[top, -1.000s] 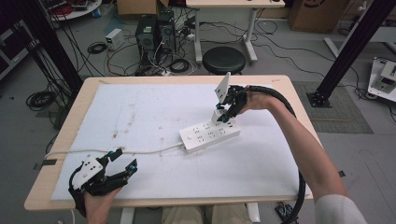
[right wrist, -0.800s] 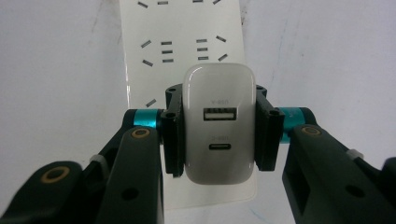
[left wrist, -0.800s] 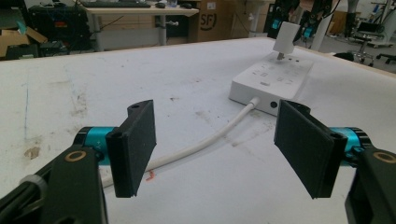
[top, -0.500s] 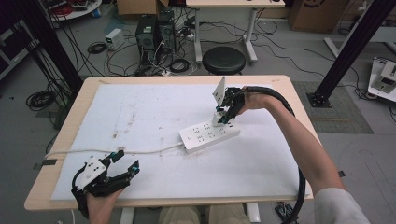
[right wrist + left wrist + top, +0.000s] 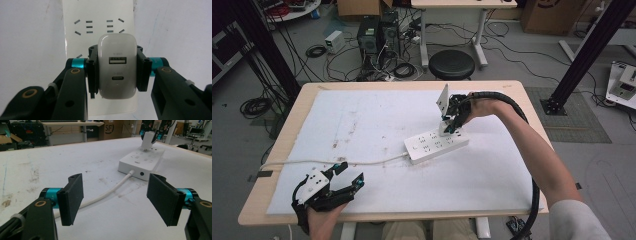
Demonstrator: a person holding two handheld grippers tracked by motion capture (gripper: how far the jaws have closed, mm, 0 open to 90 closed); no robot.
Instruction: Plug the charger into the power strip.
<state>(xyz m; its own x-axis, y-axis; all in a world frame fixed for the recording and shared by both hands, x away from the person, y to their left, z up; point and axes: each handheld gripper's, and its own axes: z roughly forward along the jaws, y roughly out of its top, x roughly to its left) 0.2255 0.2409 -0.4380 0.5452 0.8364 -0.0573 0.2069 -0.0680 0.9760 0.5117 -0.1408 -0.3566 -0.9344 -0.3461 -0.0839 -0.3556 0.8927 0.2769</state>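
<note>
A white power strip point(image 5: 432, 145) lies on the white mat right of the table's middle, and its cord point(image 5: 337, 162) runs off to the left edge. My right gripper point(image 5: 451, 126) points down over the strip's far end, shut on a white USB charger point(image 5: 117, 65) by its two sides. The charger point(image 5: 148, 140) stands upright with its base at the strip's point(image 5: 141, 160) top face; whether its prongs are fully in I cannot tell. My left gripper point(image 5: 348, 175) rests near the front left edge, open and empty point(image 5: 115, 195), aimed along the cord at the strip point(image 5: 97, 17).
The white mat point(image 5: 362, 120) covers most of the wooden table point(image 5: 512, 87). A black stool point(image 5: 452, 64), computer towers and loose cables stand on the floor beyond the far edge. A black cable hose point(image 5: 512, 107) trails from the right gripper along the forearm.
The right gripper with the charger has shifted slightly down and to the left onto the strip's end. The left gripper has stayed where it was.
</note>
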